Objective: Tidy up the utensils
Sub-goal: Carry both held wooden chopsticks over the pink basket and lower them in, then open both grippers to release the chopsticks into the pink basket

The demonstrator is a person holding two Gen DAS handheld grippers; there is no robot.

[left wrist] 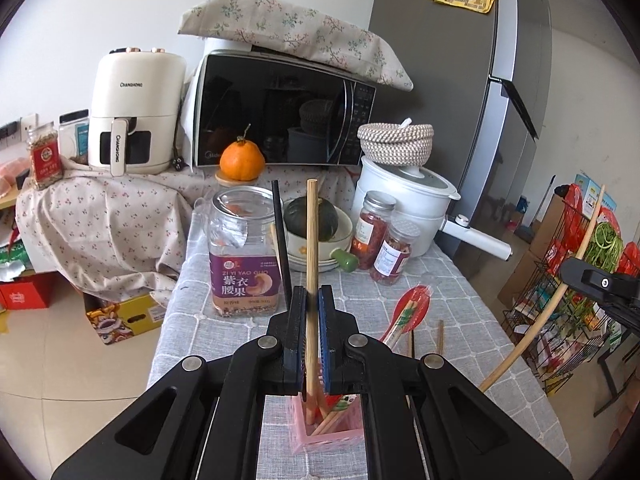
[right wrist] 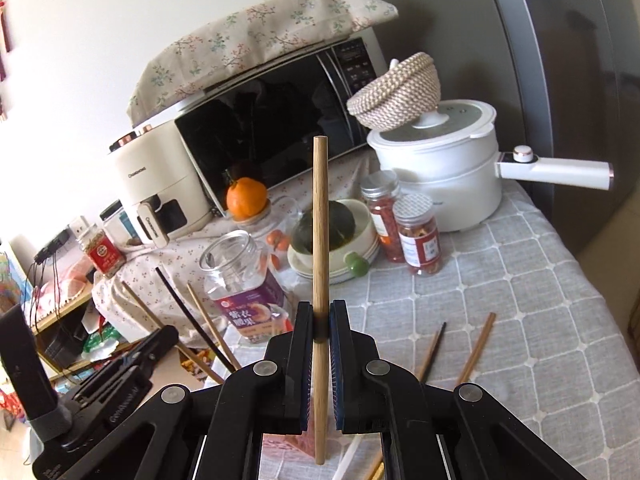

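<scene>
My left gripper (left wrist: 313, 300) is shut on a wooden chopstick (left wrist: 312, 240) held upright, its lower end inside the pink utensil holder (left wrist: 320, 436) with other chopsticks below my jaws. A black chopstick (left wrist: 281, 240) stands beside it. My right gripper (right wrist: 321, 316) is shut on another wooden chopstick (right wrist: 321, 240), upright above the table. It shows at the right edge of the left wrist view (left wrist: 600, 280). A red spoon (left wrist: 408, 312) in a wrapper and loose chopsticks (right wrist: 476, 348) lie on the grey checked tablecloth (right wrist: 520, 280).
A cashew jar (left wrist: 244, 252), a bowl with a green squash (left wrist: 316, 220), two spice jars (left wrist: 384, 236), a white electric pot (left wrist: 404, 204) and an orange (left wrist: 241, 160) stand behind. Microwave (left wrist: 280, 108) and air fryer (left wrist: 136, 112) are at the back; fridge (left wrist: 460, 80) right.
</scene>
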